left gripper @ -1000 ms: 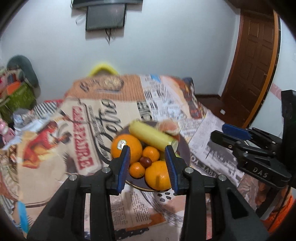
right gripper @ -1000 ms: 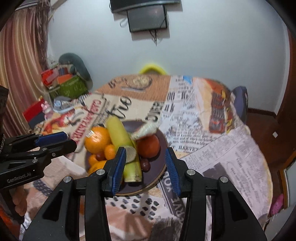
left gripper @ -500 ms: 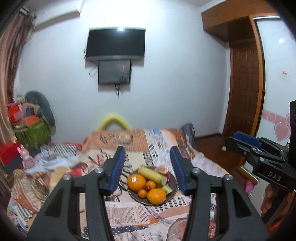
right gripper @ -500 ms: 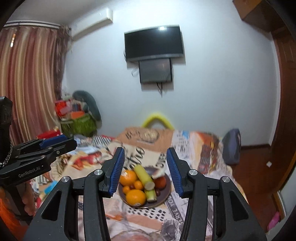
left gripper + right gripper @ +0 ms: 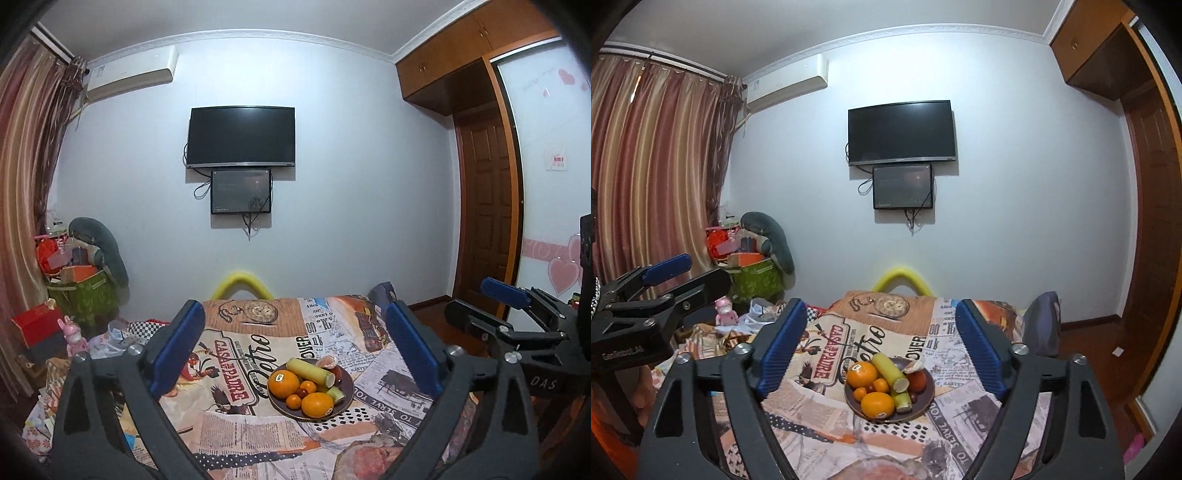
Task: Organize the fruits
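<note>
All fruit is seen gathered on the plate (image 5: pixel 345 397); both the left gripper (image 5: pixel 295 354) and the right gripper (image 5: pixel 882 345), just opened, are spread empty, well back from it.

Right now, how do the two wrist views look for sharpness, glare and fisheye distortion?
Left wrist: sharp; the plate of fruit is clear; fisheye bows the wardrobe edges; dark vignette at the corners. Right wrist: equally sharp, no motion blur; the curtain bends with the lens; only faint reflections on the TV.
</note>
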